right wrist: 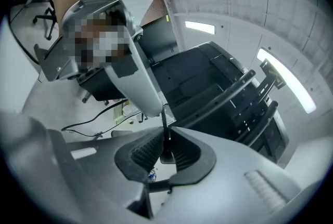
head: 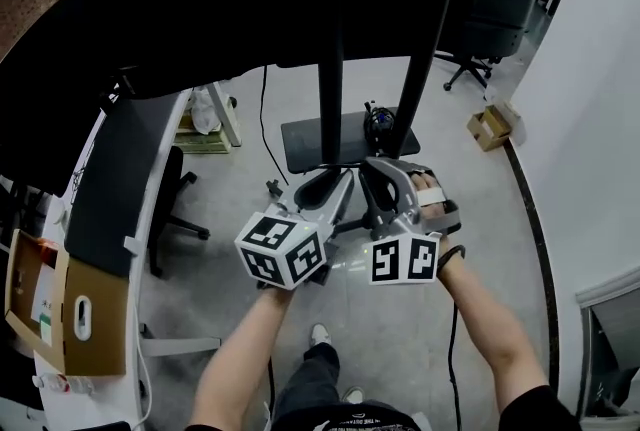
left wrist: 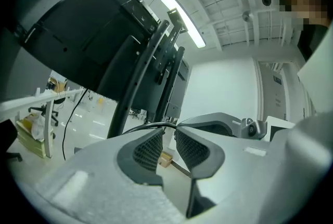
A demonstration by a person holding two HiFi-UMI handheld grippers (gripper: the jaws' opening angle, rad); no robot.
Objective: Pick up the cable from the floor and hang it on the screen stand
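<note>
Right gripper is clamping the cable near its end; the slack is hanging past the right arm toward the floor. Left gripper is standing apart, the cable merely crossing its tips, likely steadying it. Both are hovering before the screen stand, probably lining up the drape.

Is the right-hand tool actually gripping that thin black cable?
Yes, in the right gripper view the black cable runs down between the pads of the right tool, which are closed on it.
</note>
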